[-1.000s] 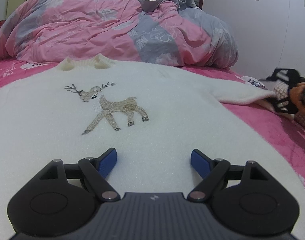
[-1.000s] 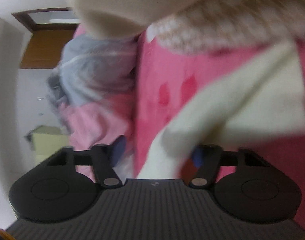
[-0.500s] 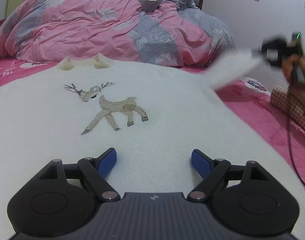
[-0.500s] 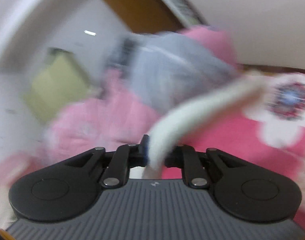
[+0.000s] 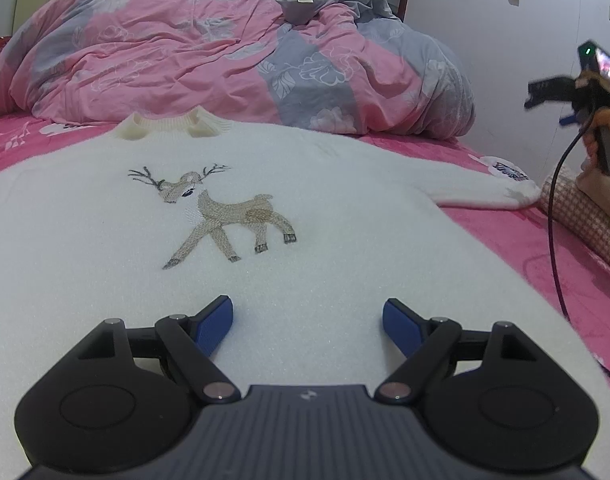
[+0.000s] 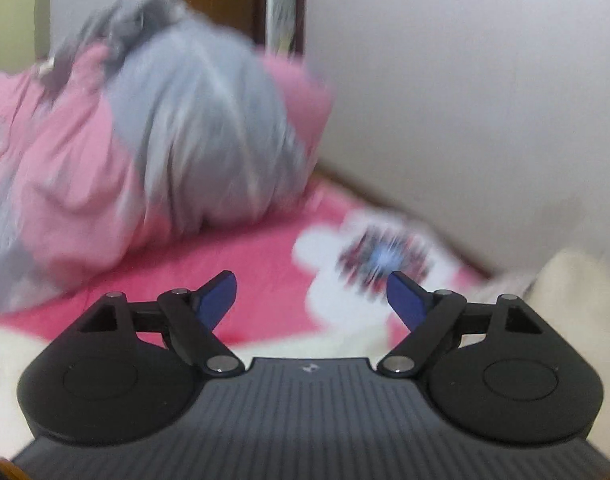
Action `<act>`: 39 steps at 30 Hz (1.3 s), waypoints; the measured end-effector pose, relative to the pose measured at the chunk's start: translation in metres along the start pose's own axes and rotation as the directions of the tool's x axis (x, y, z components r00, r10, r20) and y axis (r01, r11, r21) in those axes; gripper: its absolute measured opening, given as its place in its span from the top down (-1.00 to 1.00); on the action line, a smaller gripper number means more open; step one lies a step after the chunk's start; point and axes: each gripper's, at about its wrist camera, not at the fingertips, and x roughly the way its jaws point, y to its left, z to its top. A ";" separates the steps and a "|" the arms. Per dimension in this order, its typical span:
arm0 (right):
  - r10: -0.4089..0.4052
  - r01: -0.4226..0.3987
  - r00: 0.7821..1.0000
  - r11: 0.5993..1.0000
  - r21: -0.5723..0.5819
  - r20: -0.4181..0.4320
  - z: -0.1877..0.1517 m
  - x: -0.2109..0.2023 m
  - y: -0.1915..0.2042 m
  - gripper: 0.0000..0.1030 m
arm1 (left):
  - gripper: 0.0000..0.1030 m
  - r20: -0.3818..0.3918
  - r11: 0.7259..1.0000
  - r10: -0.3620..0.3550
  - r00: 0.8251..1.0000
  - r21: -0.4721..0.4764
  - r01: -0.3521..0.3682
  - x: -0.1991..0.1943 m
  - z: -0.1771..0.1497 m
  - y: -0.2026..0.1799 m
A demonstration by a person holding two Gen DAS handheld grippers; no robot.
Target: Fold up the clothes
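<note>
1. White fluffy sweater [image 5: 305, 208] spread flat on the pink bed sheet [image 5: 505, 236], front side up, collar [image 5: 173, 126] at 12 o'clock from the left gripper.
2. Embroidered tan deer [image 5: 221, 212] on the chest, just below the collar, head toward 10 o'clock.
3. Right sleeve [image 5: 485, 192] stretched out toward 3 o'clock, lying on the sheet, cuff near a checkered cushion [image 5: 585, 220].
4. Left gripper [image 5: 307, 322] low over the sweater's lower part at 6 o'clock of the left wrist view, blue fingertips [image 5: 215, 322] spread wide, only the sweater's surface between them, nothing clamped.
5. Right gripper [image 6: 311, 296] opening at this moment, blue pads [image 6: 407, 300] already far apart, nothing between them; blurred view beyond.
6. Same right gripper seen from the left wrist view at 3 o'clock [image 5: 545, 92], raised above the bed, held by a hand [image 5: 601, 132], black cable [image 5: 553, 240] hanging down from it.
7. Cream fabric of the sweater [image 6: 565, 300] blurred at 4 o'clock and 8 o'clock of the right wrist view, below and beside the gripper body.
8. Pink and grey floral duvet [image 5: 225, 52] bunched up at 12 o'clock behind the collar, against the wall [image 5: 505, 60].
9. White flower print [image 6: 365, 264] on the sheet just ahead of the right gripper's fingertips, at 1 o'clock.
</note>
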 end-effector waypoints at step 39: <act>0.627 -0.736 0.644 0.665 -0.129 -0.439 -0.047 0.051 0.291 0.56 | -0.63 0.064 0.966 -0.152 0.986 -0.202 0.162 -0.007 -0.003 0.035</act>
